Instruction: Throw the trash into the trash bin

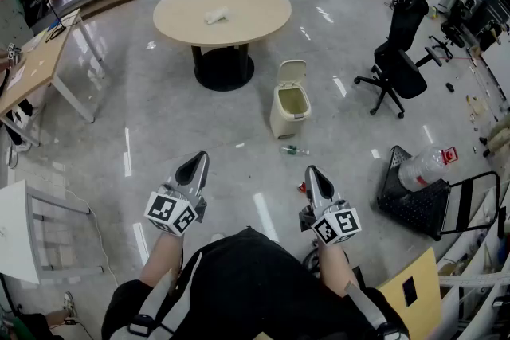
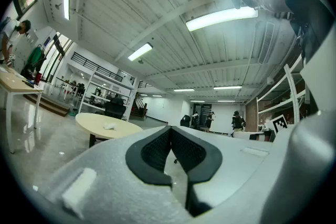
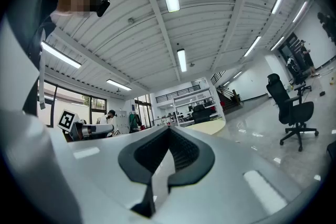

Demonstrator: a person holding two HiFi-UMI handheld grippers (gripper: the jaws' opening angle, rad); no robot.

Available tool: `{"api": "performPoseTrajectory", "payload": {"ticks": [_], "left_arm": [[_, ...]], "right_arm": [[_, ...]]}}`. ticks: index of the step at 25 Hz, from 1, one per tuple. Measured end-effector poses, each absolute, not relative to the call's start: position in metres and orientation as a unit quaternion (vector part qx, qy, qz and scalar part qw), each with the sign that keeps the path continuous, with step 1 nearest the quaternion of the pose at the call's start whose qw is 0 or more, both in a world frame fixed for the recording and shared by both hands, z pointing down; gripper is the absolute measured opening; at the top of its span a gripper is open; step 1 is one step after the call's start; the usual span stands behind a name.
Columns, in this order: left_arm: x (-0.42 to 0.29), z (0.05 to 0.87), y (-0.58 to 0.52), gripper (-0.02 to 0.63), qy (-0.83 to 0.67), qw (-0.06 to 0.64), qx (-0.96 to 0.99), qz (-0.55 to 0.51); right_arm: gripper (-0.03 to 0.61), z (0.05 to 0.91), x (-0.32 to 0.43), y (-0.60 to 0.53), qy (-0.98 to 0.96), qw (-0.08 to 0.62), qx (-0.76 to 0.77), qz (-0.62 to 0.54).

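Trash bin (image 1: 288, 101) lid up, bottle (image 1: 294, 150) lying near it, left gripper (image 1: 194, 167) and right gripper (image 1: 315, 177) both closed together.

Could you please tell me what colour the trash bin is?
Cream; the trash bin shows best in the head view.

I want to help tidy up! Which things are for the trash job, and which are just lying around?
For the job: trash bin, plastic bottle on the floor, maybe the crumpled paper.
Just lying about: office chair, round table, black crate.
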State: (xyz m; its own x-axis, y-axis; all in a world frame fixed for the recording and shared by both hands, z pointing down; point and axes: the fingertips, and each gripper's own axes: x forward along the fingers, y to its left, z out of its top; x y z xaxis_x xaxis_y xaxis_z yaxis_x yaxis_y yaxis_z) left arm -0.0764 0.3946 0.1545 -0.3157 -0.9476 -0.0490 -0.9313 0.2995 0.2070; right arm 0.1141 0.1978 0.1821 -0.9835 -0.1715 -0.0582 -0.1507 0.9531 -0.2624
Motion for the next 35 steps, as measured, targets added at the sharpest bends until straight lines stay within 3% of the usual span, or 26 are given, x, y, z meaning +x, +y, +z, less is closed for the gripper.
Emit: {"api": "performPoseTrajectory", "payload": {"ticks": [26,35], "left_arm": [[-0.084,0.162,0.41,0.003,-0.809,0.049,0.576,-0.104],[-0.11,0.141,0.429,0.003,-0.803,0.02,0.584,-0.116]], "right_arm": [[0.005,0.185,0.113,0.204,0.979,0.046,-0.089,-0.176],[0.005,0.165,0.061,0.223,0.985,0.044,-0.082,-0.148]]}}
